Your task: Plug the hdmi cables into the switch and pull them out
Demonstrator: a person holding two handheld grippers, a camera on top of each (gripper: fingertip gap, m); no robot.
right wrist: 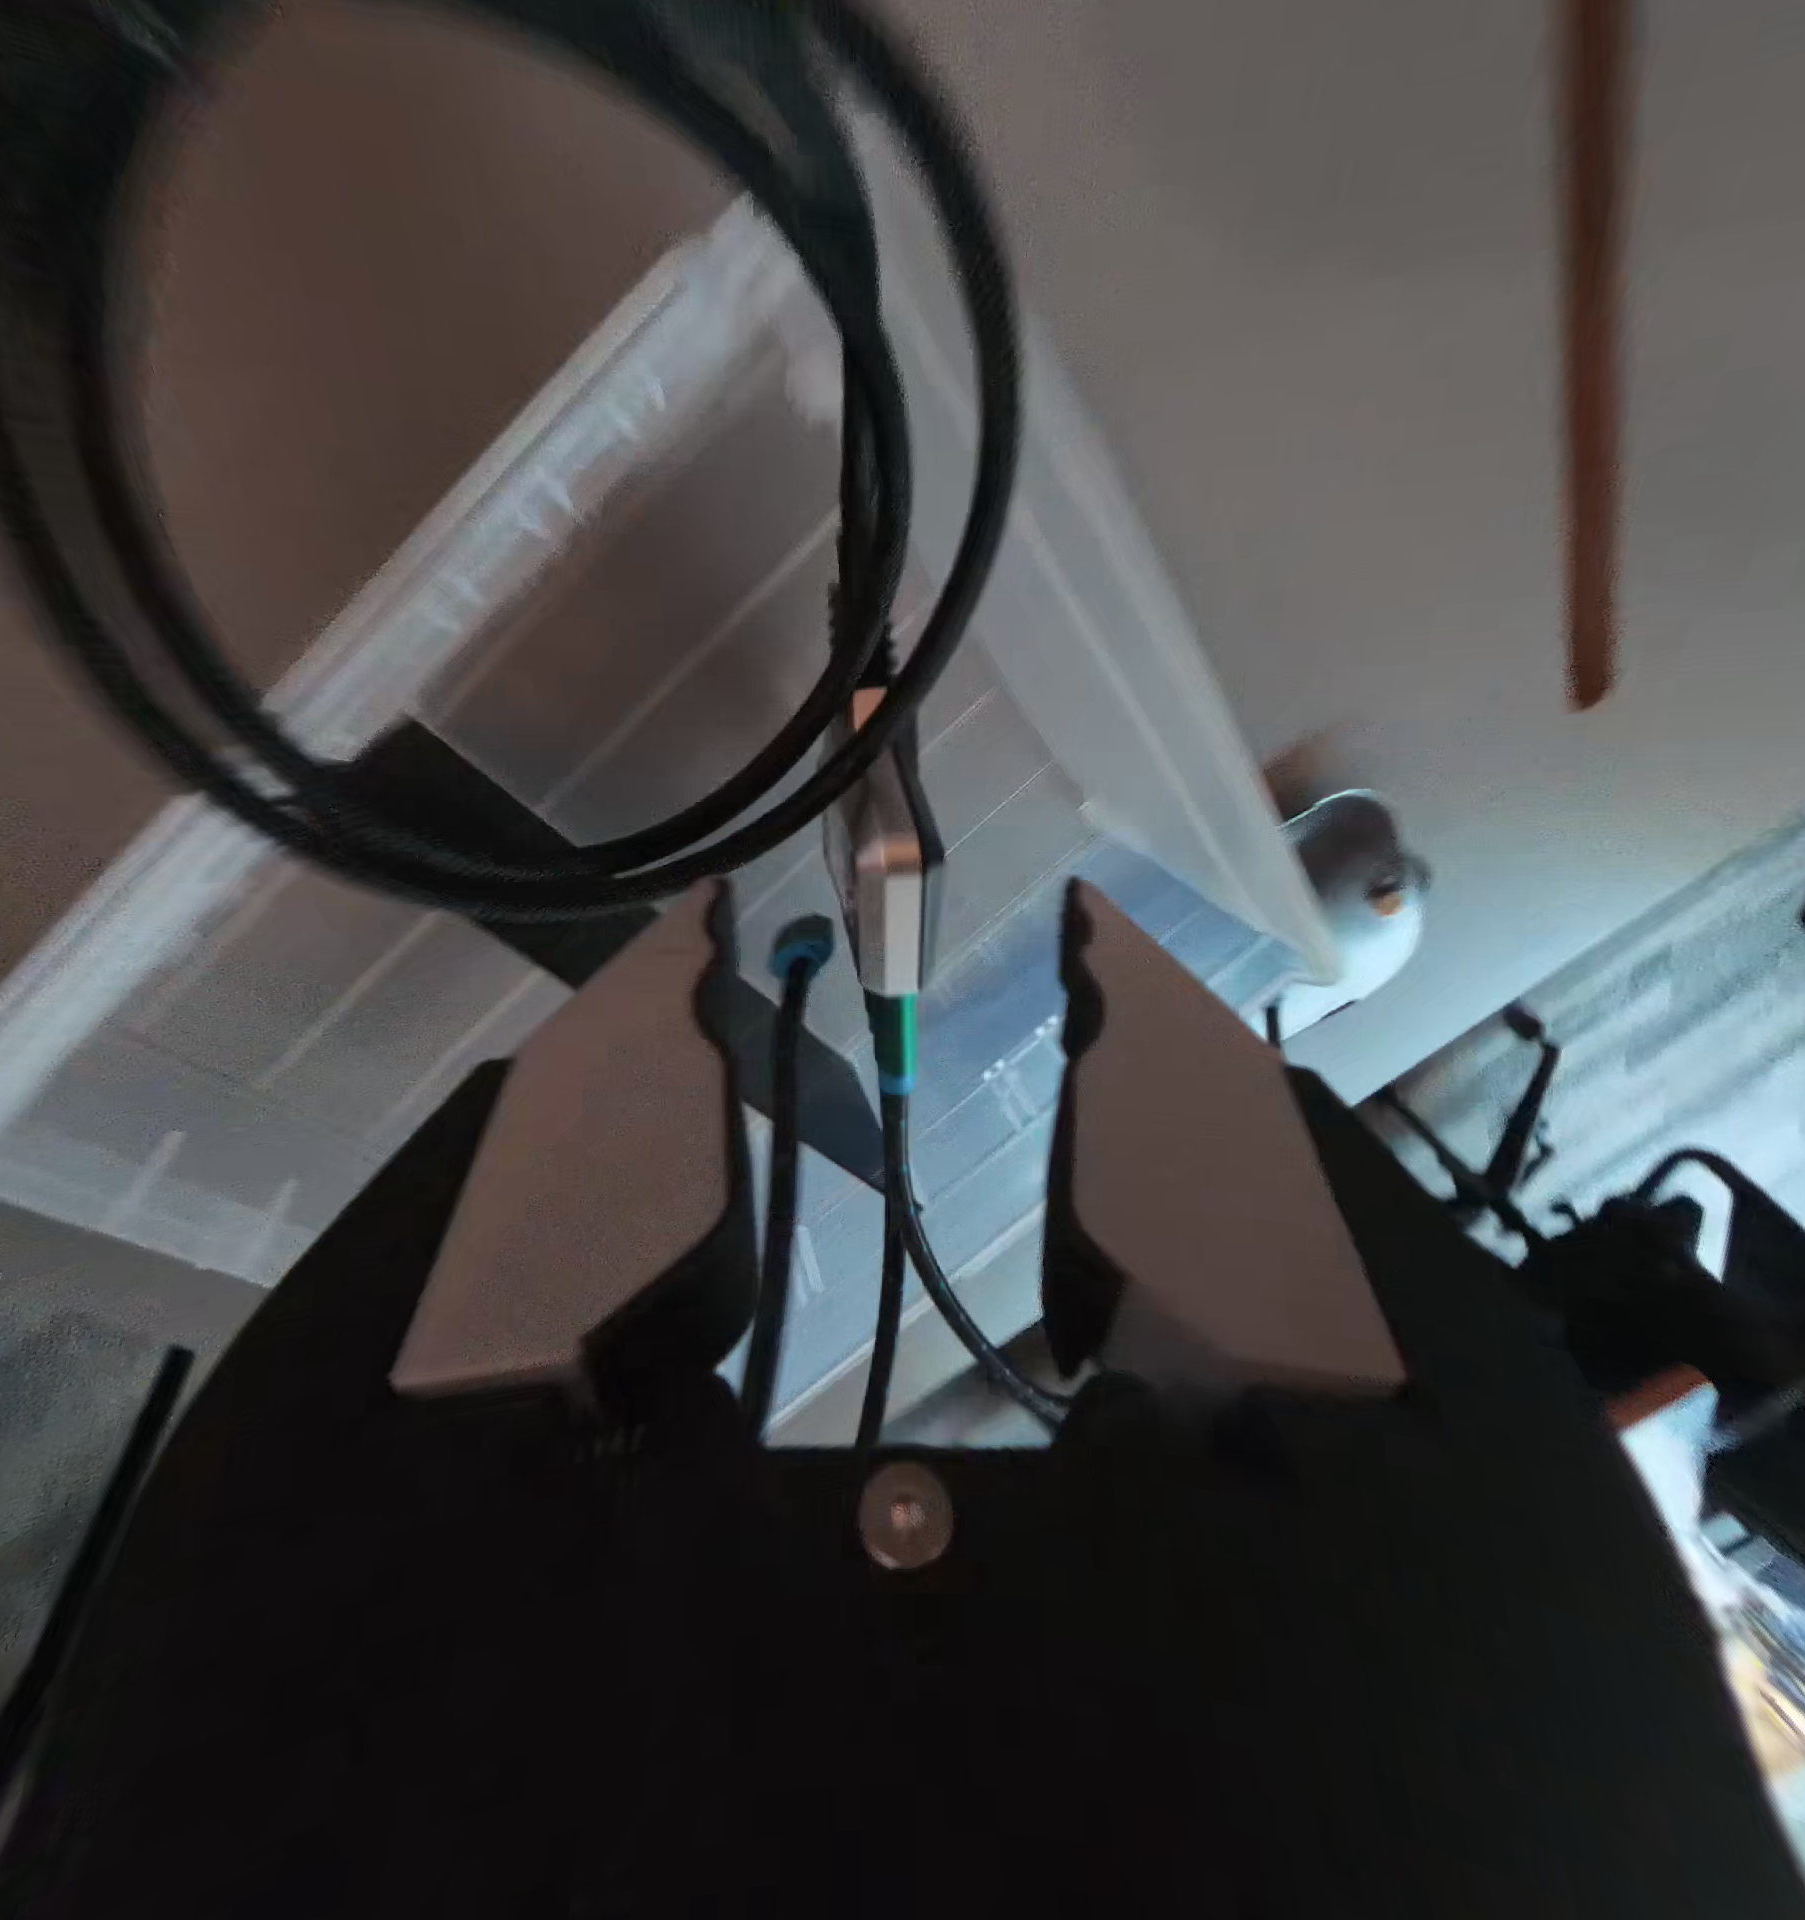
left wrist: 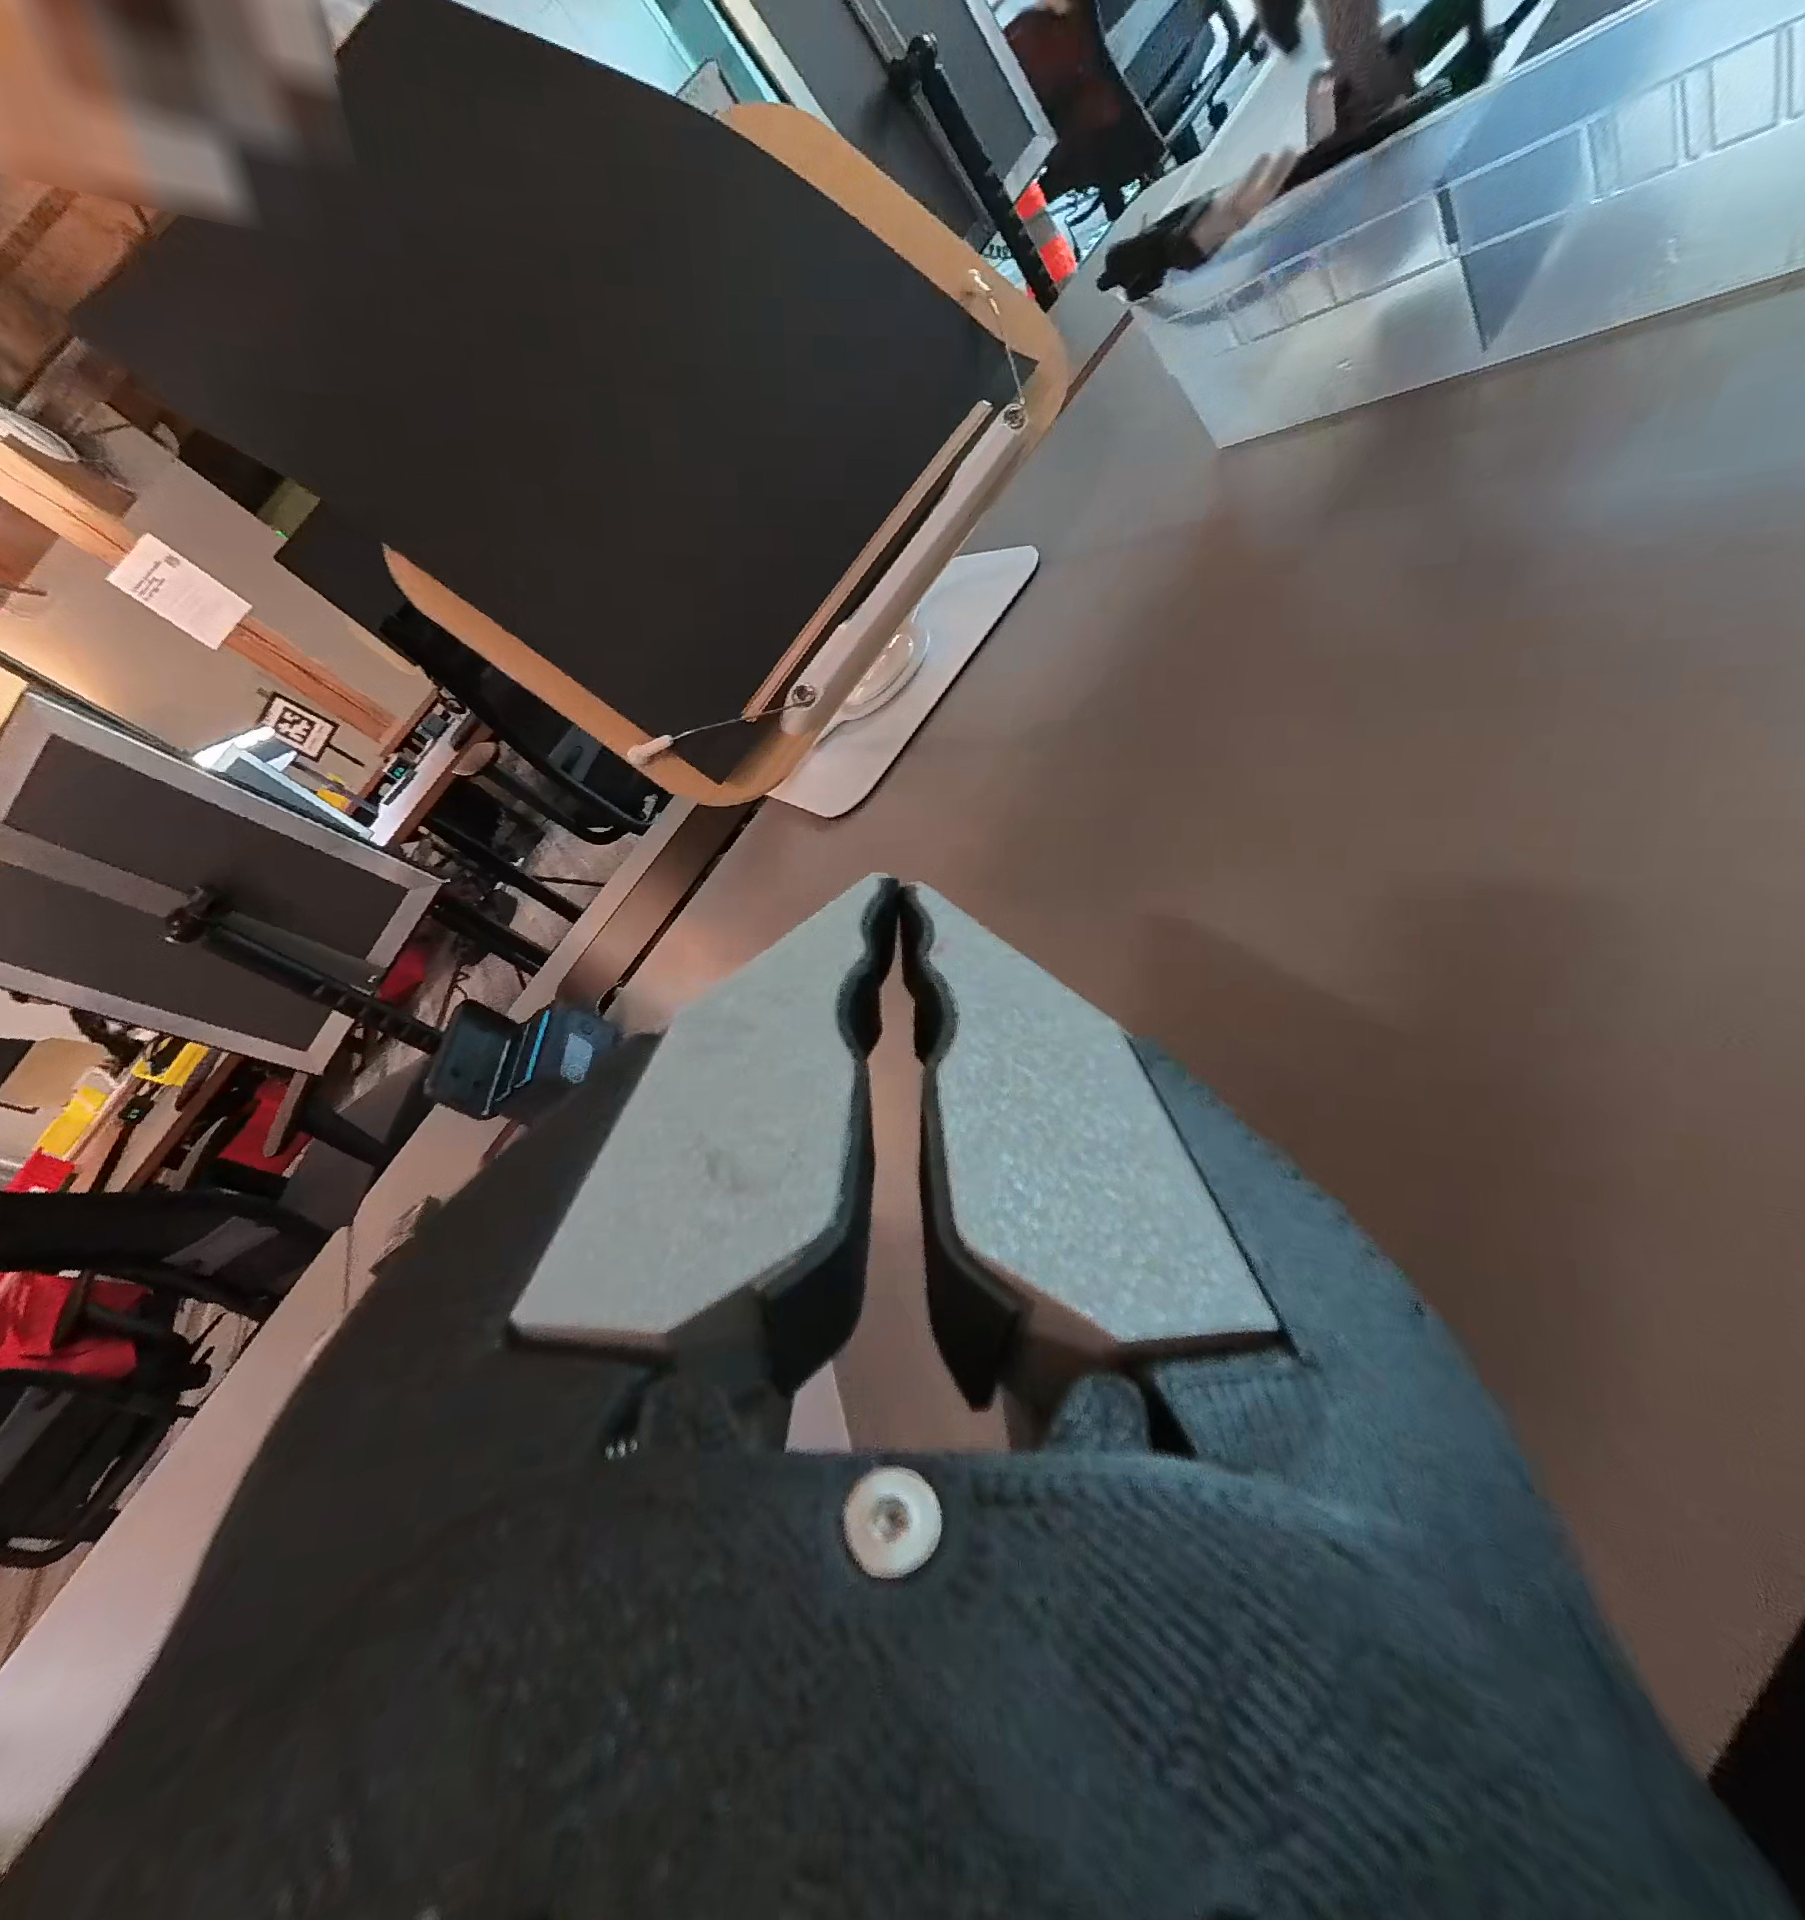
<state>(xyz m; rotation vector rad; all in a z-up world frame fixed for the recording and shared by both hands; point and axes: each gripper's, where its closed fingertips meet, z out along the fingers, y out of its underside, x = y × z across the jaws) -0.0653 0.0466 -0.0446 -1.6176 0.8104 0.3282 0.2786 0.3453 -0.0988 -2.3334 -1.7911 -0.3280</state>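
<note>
The left claw (left wrist: 898,906) is clenched on nothing above the brown worktop (left wrist: 1397,831); an HDMI plug (left wrist: 482,1060) lies just beside its left finger. The right claw (right wrist: 893,904) is released, its fingers straddling a silver HDMI connector (right wrist: 893,894) and cables (right wrist: 882,1195), probably aligned to grasp. The switch cannot be identified.

cable coil (right wrist: 524,499) and plug (right wrist: 893,914) crowd the right claw's (right wrist: 893,914) gap.
</note>
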